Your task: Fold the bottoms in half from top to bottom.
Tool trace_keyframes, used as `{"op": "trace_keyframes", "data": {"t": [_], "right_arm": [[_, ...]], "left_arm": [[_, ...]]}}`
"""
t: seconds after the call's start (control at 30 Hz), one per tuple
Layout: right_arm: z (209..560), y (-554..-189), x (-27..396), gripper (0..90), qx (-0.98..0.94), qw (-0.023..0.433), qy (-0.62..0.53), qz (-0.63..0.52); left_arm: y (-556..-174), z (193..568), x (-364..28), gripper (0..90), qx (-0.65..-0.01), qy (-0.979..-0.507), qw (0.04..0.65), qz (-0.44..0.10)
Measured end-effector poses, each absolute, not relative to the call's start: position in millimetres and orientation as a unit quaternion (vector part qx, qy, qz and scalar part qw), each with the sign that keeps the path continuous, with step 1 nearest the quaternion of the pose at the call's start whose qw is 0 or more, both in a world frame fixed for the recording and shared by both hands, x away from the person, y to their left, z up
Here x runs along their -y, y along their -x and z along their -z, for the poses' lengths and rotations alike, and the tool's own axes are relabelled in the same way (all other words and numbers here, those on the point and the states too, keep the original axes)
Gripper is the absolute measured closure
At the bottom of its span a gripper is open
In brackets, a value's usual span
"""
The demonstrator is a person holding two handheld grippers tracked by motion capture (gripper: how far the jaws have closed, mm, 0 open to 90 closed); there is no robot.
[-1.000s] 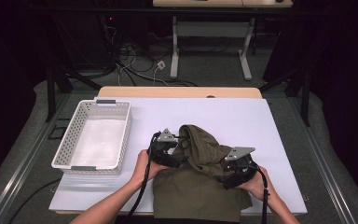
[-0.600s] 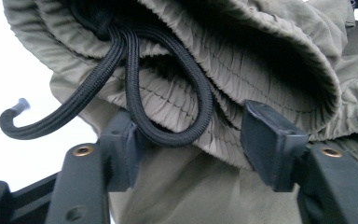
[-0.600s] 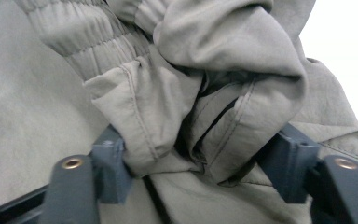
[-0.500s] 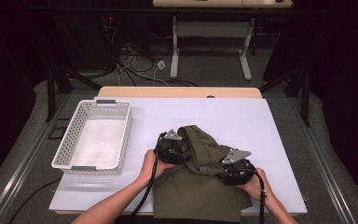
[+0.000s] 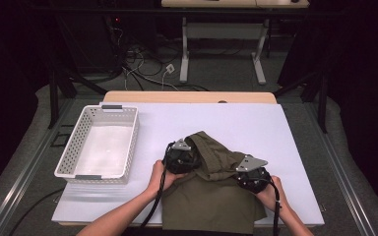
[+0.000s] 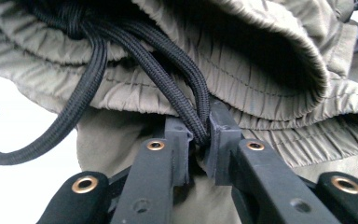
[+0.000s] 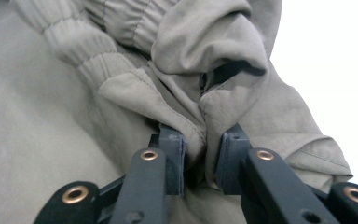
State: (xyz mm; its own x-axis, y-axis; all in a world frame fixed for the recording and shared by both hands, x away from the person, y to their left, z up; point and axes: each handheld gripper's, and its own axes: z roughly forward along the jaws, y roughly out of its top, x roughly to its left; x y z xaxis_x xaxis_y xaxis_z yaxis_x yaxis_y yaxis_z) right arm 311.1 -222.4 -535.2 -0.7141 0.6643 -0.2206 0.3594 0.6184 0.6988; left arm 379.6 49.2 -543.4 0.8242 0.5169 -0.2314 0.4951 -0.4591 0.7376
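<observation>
White worktop point(image 5: 256, 128), olive garment point(image 5: 211, 196) folded at near edge; left tool point(image 6: 200, 140) just closing, clamped on black drawstring point(image 6: 168, 60); right tool point(image 7: 200, 158) just closing, pinching waistband fabric; white basket point(image 5: 74, 157) beyond left tool

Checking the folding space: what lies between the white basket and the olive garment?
Bare white table between basket and garment, plain in the high view.

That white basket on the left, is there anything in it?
Empty. The white basket shows a bare white floor inside in the high view; the olive garment lies beside it on the table, apart from it.
</observation>
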Motion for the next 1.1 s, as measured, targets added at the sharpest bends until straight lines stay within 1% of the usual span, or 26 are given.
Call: {"op": "trace_keyframes", "data": {"t": [0.2, 0.37, 0.43, 0.5, 0.53, 0.6, 0.67, 0.7, 0.73, 0.8, 0.87, 0.9, 0.97, 1.1], "right_arm": [[524, -312, 225, 79.2, -0.849, 0.285, -0.302, -0.327], [511, -319, 224, 79.3, -0.829, 0.333, -0.303, -0.333], [509, -324, 225, 78.3, -0.825, 0.331, -0.311, -0.337], [514, -328, 225, 74.8, -0.827, 0.321, -0.318, -0.333], [518, -330, 226, 71.2, -0.833, 0.308, -0.322, -0.328], [526, -332, 229, 59.2, -0.839, 0.288, -0.333, -0.319], [533, -336, 233, 48.6, -0.849, 0.255, -0.346, -0.308], [536, -336, 235, 46.6, -0.848, 0.248, -0.351, -0.311], [538, -337, 236, 45.1, -0.85, 0.242, -0.352, -0.308], [539, -338, 238, 46.6, -0.85, 0.241, -0.353, -0.308], [539, -337, 237, 50.5, -0.85, 0.244, -0.351, -0.308], [539, -337, 237, 52.9, -0.85, 0.245, -0.35, -0.307], [539, -337, 237, 56.2, -0.851, 0.244, -0.348, -0.309], [538, -336, 238, 58.0, -0.849, 0.244, -0.35, -0.311]], "left_arm": [[-367, 530, -49, 82.6, -0.281, -0.849, 0.446, -0.044], [-355, 520, -49, 82.7, -0.269, -0.84, 0.466, -0.066], [-351, 520, -48, 82.7, -0.272, -0.838, 0.469, -0.063], [-347, 525, -46, 82.4, -0.266, -0.844, 0.462, -0.063], [-345, 528, -45, 82.3, -0.266, -0.848, 0.455, -0.059], [-345, 536, -43, 81.9, -0.267, -0.854, 0.444, -0.049], [-345, 543, -42, 80.9, -0.267, -0.859, 0.434, -0.043], [-346, 545, -41, 79.7, -0.265, -0.863, 0.429, -0.04], [-347, 545, -42, 77.6, -0.265, -0.863, 0.428, -0.037], [-347, 543, -43, 72.2, -0.258, -0.868, 0.423, -0.033], [-345, 540, -44, 60.4, -0.247, -0.875, 0.416, -0.028], [-344, 539, -46, 56.9, -0.245, -0.878, 0.411, -0.027], [-341, 536, -48, 44.8, -0.238, -0.885, 0.399, -0.03], [-336, 533, -58, 36.0, -0.236, -0.889, 0.392, -0.033]]}}
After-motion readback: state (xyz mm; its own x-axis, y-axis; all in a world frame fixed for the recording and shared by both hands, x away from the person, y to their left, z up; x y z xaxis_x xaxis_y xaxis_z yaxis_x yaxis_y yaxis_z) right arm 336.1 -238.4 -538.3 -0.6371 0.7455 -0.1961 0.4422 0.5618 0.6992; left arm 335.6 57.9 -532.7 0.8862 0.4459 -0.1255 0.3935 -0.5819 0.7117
